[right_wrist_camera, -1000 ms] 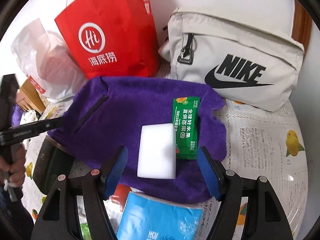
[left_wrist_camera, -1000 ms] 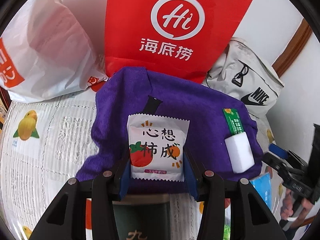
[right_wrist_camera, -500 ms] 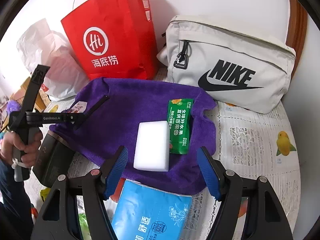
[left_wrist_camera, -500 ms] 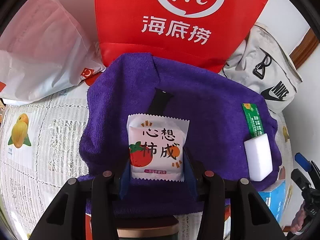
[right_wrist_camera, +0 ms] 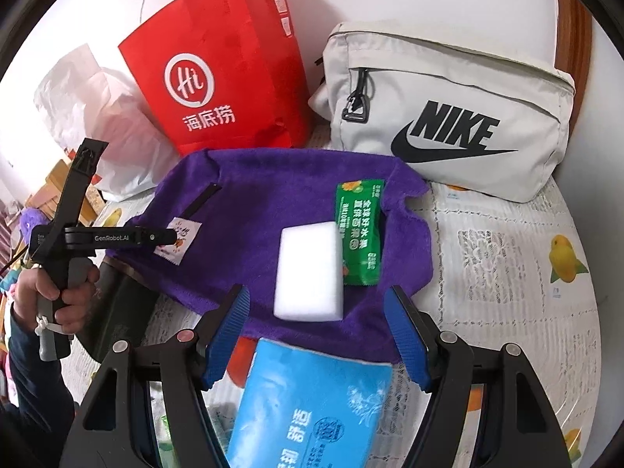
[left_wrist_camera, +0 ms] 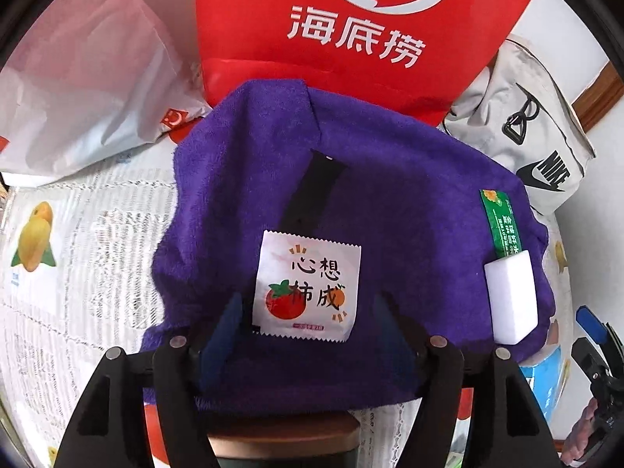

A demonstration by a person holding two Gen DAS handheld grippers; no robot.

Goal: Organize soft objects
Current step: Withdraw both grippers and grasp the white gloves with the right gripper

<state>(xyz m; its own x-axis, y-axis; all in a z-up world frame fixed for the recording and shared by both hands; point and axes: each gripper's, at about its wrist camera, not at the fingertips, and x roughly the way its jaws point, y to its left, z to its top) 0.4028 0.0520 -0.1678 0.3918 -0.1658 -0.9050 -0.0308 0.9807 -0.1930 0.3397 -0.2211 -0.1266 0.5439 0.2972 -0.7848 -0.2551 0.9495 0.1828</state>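
Closest to your right gripper (right_wrist_camera: 316, 335) is the blue tissue pack (right_wrist_camera: 312, 405), sitting right under its wide-open, empty jaws; just past the tips is the white sponge (right_wrist_camera: 308, 273), with the green sachet (right_wrist_camera: 358, 234) touching its far right side, both on the purple towel (right_wrist_camera: 253, 202). Over on your left gripper (left_wrist_camera: 308, 323), the big change: half a second ago the blue pads were pinching the persimmon wet-wipe packet (left_wrist_camera: 306, 286), now they've spread apart and the packet lies loose on the towel between them, its near edge right at the tips. Just beyond it is a black strap (left_wrist_camera: 314, 187). So that looks like a finished drop-off, three soft things lined up on the towel. Further back you've got the red Haidilao bag (left_wrist_camera: 370, 27), the white plastic bag (left_wrist_camera: 85, 89) off to the left, and the Nike pouch (right_wrist_camera: 448, 117) far right. The tissue pack is probably next.
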